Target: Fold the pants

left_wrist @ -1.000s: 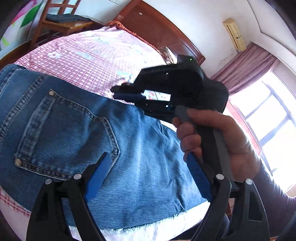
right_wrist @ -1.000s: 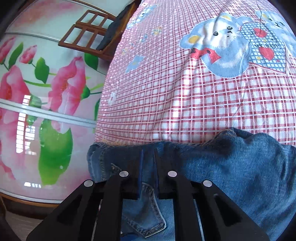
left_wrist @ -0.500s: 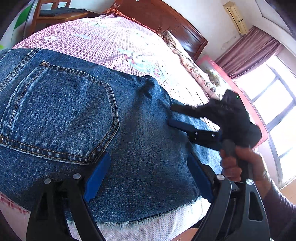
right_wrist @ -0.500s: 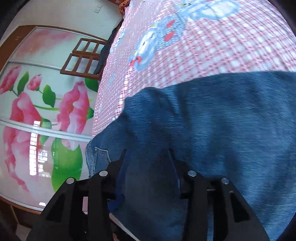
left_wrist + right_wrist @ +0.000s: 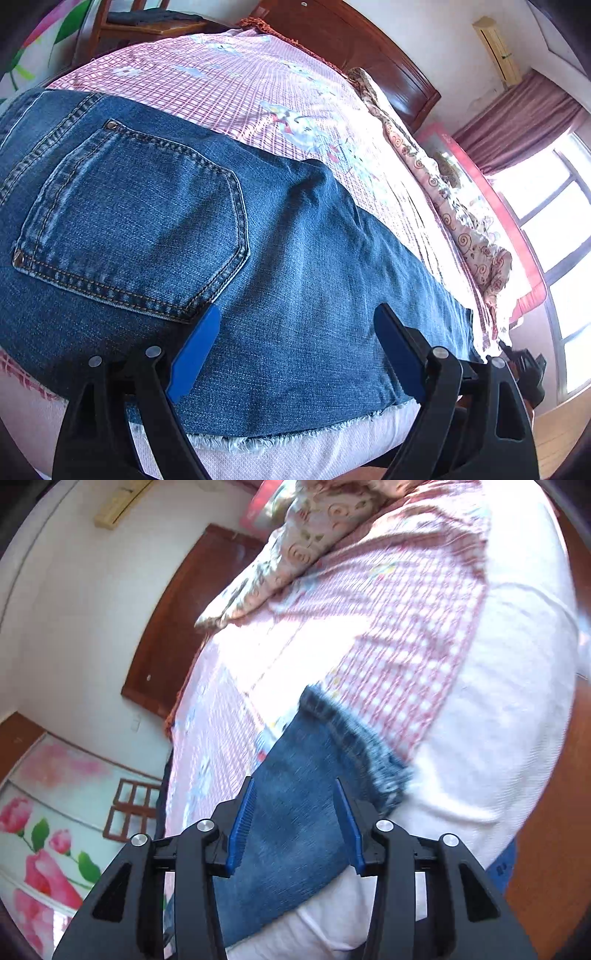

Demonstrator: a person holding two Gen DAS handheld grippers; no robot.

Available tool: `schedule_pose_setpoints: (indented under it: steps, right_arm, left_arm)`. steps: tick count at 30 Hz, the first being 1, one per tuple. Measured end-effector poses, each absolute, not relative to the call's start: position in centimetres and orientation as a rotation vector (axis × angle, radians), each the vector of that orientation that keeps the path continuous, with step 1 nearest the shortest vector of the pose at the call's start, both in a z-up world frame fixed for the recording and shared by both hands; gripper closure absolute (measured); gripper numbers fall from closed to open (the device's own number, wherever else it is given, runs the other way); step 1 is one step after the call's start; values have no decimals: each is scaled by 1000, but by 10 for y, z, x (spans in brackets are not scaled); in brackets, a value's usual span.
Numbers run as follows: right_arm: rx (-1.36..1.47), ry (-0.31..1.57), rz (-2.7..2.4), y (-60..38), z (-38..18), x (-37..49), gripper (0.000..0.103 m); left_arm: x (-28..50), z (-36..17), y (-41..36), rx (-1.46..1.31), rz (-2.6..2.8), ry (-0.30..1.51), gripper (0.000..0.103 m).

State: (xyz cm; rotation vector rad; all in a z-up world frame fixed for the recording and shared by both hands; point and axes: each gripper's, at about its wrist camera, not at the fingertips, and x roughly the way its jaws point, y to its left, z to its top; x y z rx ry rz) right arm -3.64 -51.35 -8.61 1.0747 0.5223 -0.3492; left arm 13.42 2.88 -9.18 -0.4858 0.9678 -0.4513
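So: jeans (image 5: 229,236) lie flat on the bed (image 5: 236,77), back side up, along the near edge of the mattress. Reads as already laid out lengthwise, likely to leave one long strip for the next fold.

Left claw (image 5: 295,350) hovers over the jeans just past the back pocket (image 5: 140,225), jaws spread wide, nothing between the pads. Released, probably parked there to pin or pick the seat end.

Right claw (image 5: 295,823) sits at the far end of the jeans, over the leg near the hem (image 5: 362,753). Jaws have just been opening; they stand half apart with denim below the gap, pads not pressing. Released. My guess: lining up to take the hem and bring it toward the pocket.

Materials: mid-blue denim, heavy twill, faded patches, tan double stitching and rivets on the pocket; one edge near the mattress side is raw and frayed white. Hem is stitched and slightly curled. Sheet on the bed is thin pink check cotton; mattress side is a white quilted weave. Stiff cloth, should hold a crease.
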Motion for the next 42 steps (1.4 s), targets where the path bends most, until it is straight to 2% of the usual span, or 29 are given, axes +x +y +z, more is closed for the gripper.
schedule_pose_setpoints:
  steps: [4, 13, 15, 17, 18, 20, 22, 34, 42]
  right_arm:
    - [1054, 584, -449, -533, -101, -52, 59]
    - [899, 641, -429, -509, -113, -20, 60]
    - [900, 643, -432, -510, -113, -20, 65]
    - [915, 693, -439, -513, -119, -17, 66]
    - [917, 704, -443, -514, -120, -16, 70]
    - [870, 721, -458, -512, -114, -14, 79]
    - [831, 729, -457, -507, -109, -14, 82]
    - [724, 609, -327, -459, -31, 22, 82]
    - [724, 609, -58, -362, -10, 92, 82]
  left_arm:
    - [116, -79, 26, -523, -450, 952, 18]
    - [81, -58, 17, -511, -482, 962, 15]
    - [79, -58, 17, -516, -481, 966, 15]
    - [79, -59, 15, -525, -482, 974, 15]
    - [80, -60, 14, -528, -479, 979, 15]
    - [79, -60, 13, -530, -485, 980, 15]
    - [78, -58, 12, -517, -489, 979, 15]
    - [80, -57, 45, -597, -451, 949, 14]
    - [69, -57, 79, -623, -394, 910, 12]
